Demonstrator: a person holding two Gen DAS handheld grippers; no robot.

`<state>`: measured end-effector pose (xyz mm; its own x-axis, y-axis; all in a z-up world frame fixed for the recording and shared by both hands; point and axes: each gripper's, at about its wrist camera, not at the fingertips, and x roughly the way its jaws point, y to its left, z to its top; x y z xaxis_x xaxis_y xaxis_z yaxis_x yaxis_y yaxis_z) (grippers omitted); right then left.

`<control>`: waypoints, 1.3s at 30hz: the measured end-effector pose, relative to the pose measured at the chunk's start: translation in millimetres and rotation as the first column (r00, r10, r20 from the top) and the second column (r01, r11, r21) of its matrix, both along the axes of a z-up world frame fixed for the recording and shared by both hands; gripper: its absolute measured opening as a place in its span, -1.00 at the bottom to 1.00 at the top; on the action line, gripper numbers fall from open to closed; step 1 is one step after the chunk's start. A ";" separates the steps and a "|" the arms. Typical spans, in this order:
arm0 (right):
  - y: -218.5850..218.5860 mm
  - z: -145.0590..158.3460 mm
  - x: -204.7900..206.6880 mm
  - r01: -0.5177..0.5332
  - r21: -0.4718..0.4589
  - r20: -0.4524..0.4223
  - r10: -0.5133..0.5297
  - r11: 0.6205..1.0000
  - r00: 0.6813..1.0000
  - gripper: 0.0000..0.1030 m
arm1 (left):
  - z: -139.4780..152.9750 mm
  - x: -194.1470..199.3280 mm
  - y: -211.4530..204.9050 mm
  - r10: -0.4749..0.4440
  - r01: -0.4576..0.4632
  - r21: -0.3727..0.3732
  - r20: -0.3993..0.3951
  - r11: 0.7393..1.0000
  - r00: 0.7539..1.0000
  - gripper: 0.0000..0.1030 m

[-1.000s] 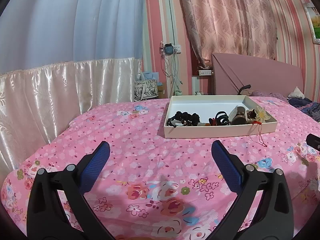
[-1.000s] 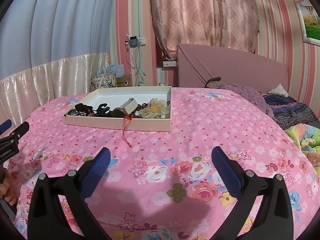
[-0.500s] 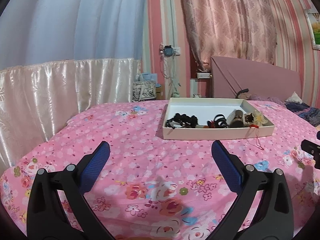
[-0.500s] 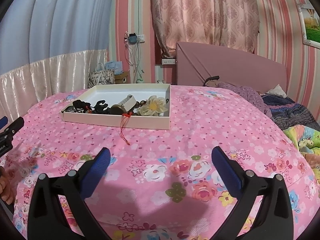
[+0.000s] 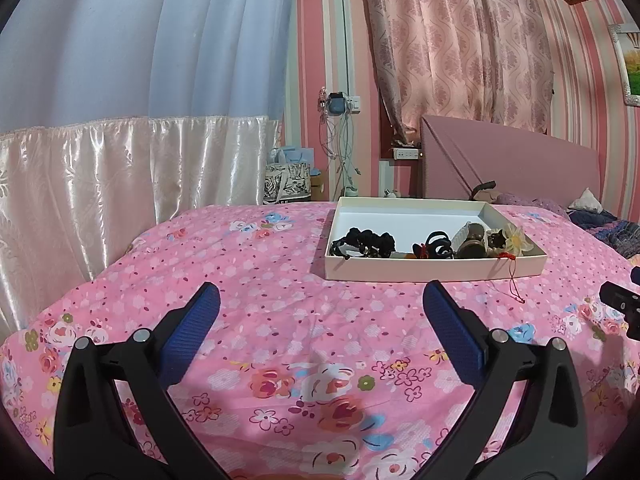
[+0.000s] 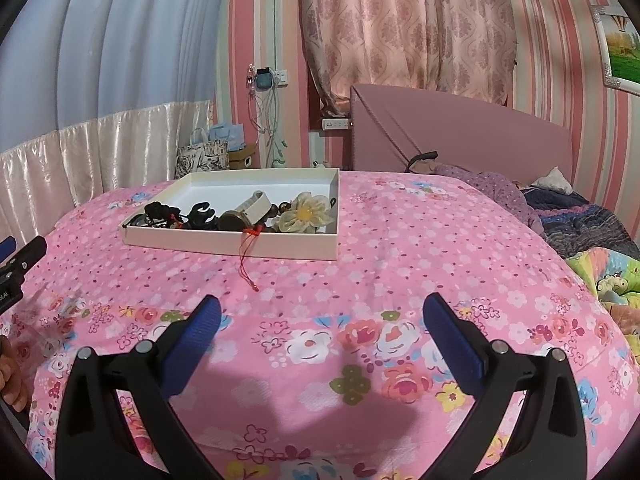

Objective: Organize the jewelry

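Observation:
A shallow white box [image 5: 432,270] [image 6: 224,244] sits on the pink floral bed. It holds black hair ties [image 5: 366,242], a black clip [image 6: 200,213], a white bracelet [image 6: 256,204], dark beads and a cream fabric flower [image 6: 308,212] [image 5: 518,240]. A red cord [image 6: 246,258] [image 5: 514,282] hangs over the box's front wall onto the bedspread. My left gripper [image 5: 320,308] is open and empty, short of the box. My right gripper [image 6: 320,316] is open and empty, also short of the box.
The pink floral bedspread [image 6: 360,280] covers the bed. A pink headboard [image 6: 460,132] stands behind, with pillows and a dark blanket [image 6: 580,216] at right. Bags [image 6: 204,156] sit by the curtain at the bed's far side. The left gripper's tip [image 6: 20,260] shows at the right view's left edge.
Both grippers have tilted slightly and the box sits a little lower and nearer in each view. Both stay open and empty.

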<state>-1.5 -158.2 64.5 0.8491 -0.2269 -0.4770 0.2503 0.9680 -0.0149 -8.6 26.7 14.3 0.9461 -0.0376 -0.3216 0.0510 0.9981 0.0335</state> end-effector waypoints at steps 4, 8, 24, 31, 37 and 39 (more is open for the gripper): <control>-1.1 0.6 -1.2 0.000 0.003 0.009 0.000 1.000 1.000 0.96 | -0.2 -1.1 0.4 0.000 0.000 0.003 0.001 1.000 1.000 0.94; -1.2 -0.1 0.0 -0.003 0.007 0.006 0.003 1.000 1.000 0.96 | -0.3 -0.4 0.1 0.002 -0.002 0.000 0.000 1.000 1.000 0.94; -1.5 0.5 -3.2 -0.006 0.009 0.017 0.006 1.000 1.000 0.96 | -0.9 0.6 0.9 0.009 -0.009 0.003 -0.001 1.000 1.000 0.94; -2.7 0.0 -3.6 -0.007 0.016 0.013 0.007 1.000 1.000 0.96 | -0.8 0.5 0.8 0.011 -0.011 0.003 -0.001 1.000 1.000 0.94; -1.8 -0.2 -3.1 -0.003 0.010 0.009 0.002 1.000 1.000 0.96 | 0.0 0.1 2.8 0.013 -0.013 -0.002 0.003 1.000 1.000 0.94; -2.5 -0.1 -2.4 0.000 0.009 0.009 0.000 1.000 1.000 0.96 | 0.0 -0.5 2.3 0.013 -0.013 -0.002 0.003 1.000 1.000 0.94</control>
<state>-3.9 -160.7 64.4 0.8535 -0.2225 -0.4712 0.2500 0.9682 -0.0043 -9.1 29.0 14.3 0.9476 -0.0258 -0.3183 0.0377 0.9988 0.0315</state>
